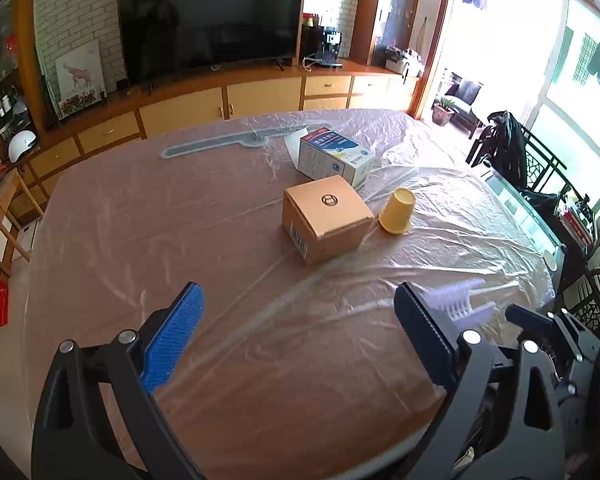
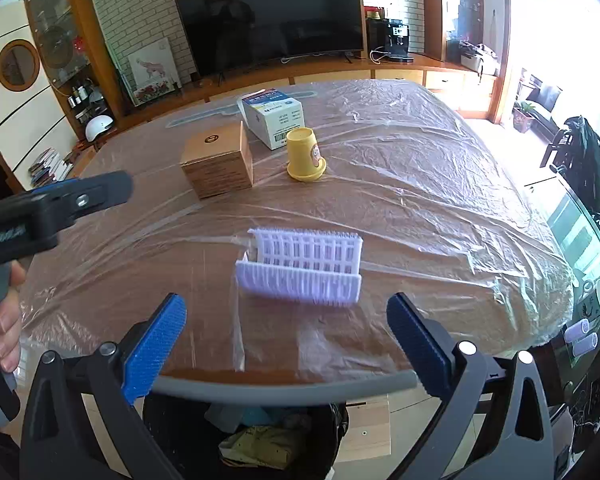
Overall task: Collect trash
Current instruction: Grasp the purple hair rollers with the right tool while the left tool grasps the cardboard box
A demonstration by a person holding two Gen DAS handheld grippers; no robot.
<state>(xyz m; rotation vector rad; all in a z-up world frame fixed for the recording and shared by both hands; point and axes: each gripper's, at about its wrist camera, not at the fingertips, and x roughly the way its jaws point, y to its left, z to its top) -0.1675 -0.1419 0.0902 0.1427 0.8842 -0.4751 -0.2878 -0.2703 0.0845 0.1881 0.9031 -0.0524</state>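
Trash bin (image 2: 260, 440) sits under the table edge (image 2: 300, 390); my right claw (image 2: 286, 344) and left claw (image 1: 296, 336) are wide open, lilac rack (image 2: 300, 268) ahead, brown box (image 2: 218, 164) and yellow cup (image 2: 305, 154) beyond.

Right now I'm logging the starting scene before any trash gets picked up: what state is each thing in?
Left gripper: open, empty.
Right gripper: open, empty.
Brown cardboard box: closed, on the table.
White and blue carton: lying flat, flap open.
Yellow cup: upside down.
White plastic rack: on the table, near its edge.
Trash bin: under the edge, holding trash.
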